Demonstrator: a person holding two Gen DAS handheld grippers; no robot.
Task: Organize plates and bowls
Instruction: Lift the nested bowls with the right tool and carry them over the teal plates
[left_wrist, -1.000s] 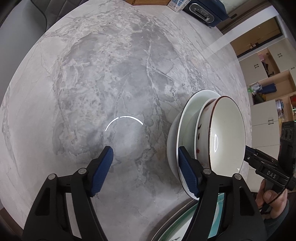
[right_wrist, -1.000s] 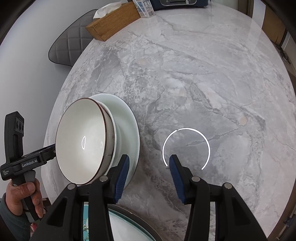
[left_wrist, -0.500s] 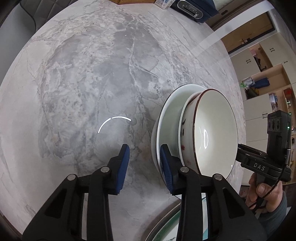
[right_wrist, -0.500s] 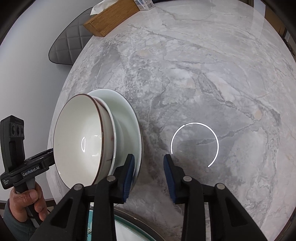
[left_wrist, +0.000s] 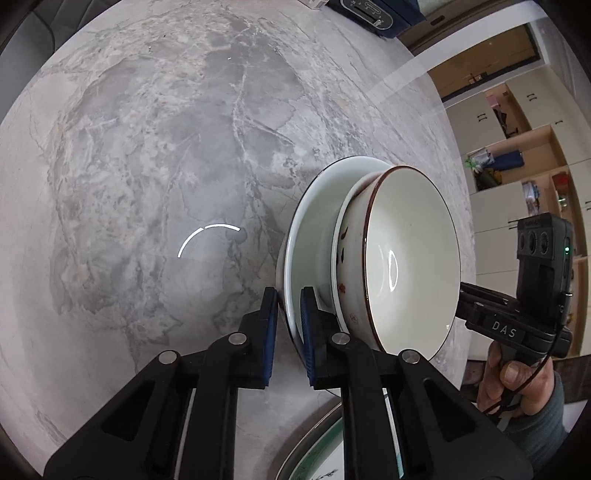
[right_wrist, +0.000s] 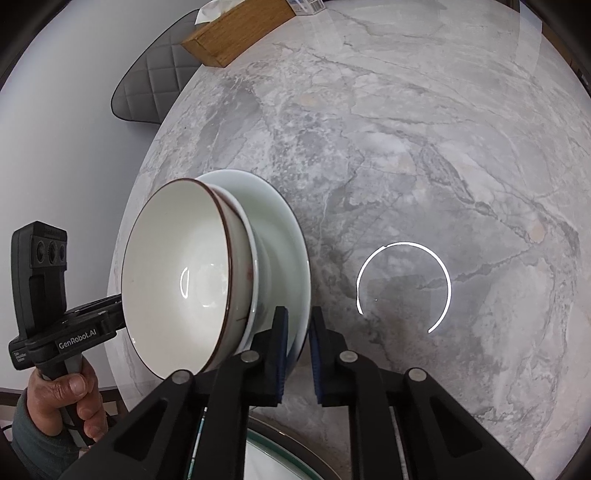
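1. The left gripper (left_wrist: 289, 332) is clamped on the rim of the white plate (left_wrist: 314, 236), one blue pad on each face of the rim, at lower centre of the left wrist view.
2. The right gripper (right_wrist: 297, 345) is clamped on the opposite part of the same plate's (right_wrist: 284, 236) rim, at lower centre of the right wrist view.
3. The plate sits on the grey marble desk (left_wrist: 147, 166), right of centre in the left view and left of centre in the right view.
4. A white bowl (left_wrist: 410, 258) with a dark brown rim is nested in another white bowl that rests on the plate.
5. A hand (right_wrist: 62, 402) holds the other gripper's handle at lower left of the right view.
6. A wooden tissue box (right_wrist: 236, 33) lies at the top of the right view, beside a grey quilted chair (right_wrist: 155, 85).
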